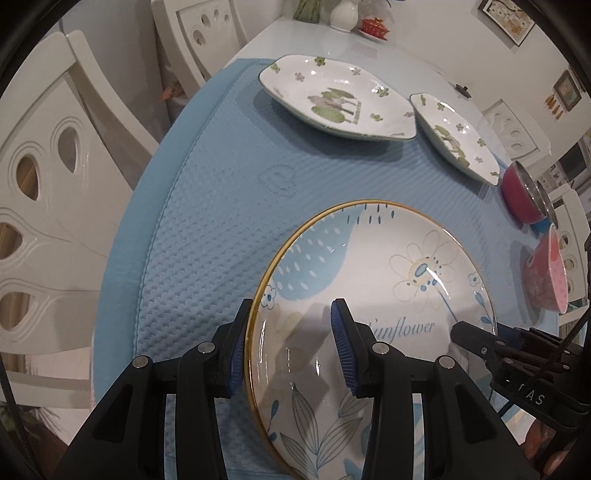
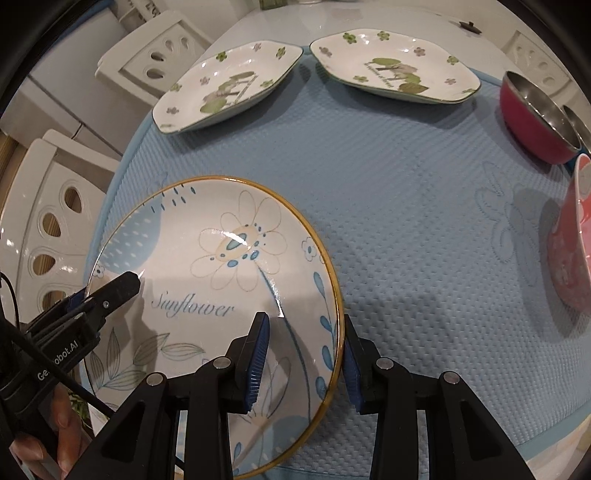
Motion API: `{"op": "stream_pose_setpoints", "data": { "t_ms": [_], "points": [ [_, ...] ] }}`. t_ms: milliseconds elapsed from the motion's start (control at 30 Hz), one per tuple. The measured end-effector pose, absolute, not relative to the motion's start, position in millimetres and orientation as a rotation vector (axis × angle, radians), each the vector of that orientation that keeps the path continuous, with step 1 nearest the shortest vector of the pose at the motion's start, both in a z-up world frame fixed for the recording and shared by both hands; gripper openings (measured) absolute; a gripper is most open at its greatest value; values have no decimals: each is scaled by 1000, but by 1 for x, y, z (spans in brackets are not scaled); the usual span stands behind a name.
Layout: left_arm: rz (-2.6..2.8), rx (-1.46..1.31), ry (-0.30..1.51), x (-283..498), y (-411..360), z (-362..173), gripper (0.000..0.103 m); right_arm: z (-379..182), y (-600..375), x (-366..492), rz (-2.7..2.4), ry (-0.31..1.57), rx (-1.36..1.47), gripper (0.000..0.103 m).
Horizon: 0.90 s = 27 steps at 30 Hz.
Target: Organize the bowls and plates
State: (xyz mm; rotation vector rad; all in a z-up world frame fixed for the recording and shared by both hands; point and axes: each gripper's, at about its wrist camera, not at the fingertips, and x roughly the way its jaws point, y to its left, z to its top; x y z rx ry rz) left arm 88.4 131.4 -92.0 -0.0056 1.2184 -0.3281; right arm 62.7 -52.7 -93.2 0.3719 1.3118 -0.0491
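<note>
A round "Sunflower" plate with a gold rim lies on the blue mat; it also shows in the right wrist view. My left gripper is open, its jaws straddling the plate's left rim without closing on it. My right gripper is open, its jaws straddling the plate's right rim. Two white plates with green tree pictures lie side by side at the far edge of the mat, also in the right wrist view.
A magenta steel-lined bowl and a pink bowl sit at the mat's right side. White chairs stand to the left. A white vase and a red dish stand at the table's far end.
</note>
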Motion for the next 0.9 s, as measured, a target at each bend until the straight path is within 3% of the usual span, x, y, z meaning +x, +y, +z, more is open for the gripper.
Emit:
{"op": "stream_pose_setpoints", "data": {
  "t_ms": [467, 700, 833, 900],
  "points": [
    [-346, -8, 1230, 85, 135, -100, 38, -94, -51, 62, -52, 1305, 343, 36],
    [-308, 45, 1147, 87, 146, -76, 39, -70, -61, 62, -80, 1229, 291, 36],
    [-297, 36, 1089, 101, 153, -59, 39, -52, -71, 68, -94, 1159, 292, 43],
    [-304, 24, 1044, 116, 152, -46, 48, -45, -73, 74, -87, 1132, 299, 47]
  ]
}}
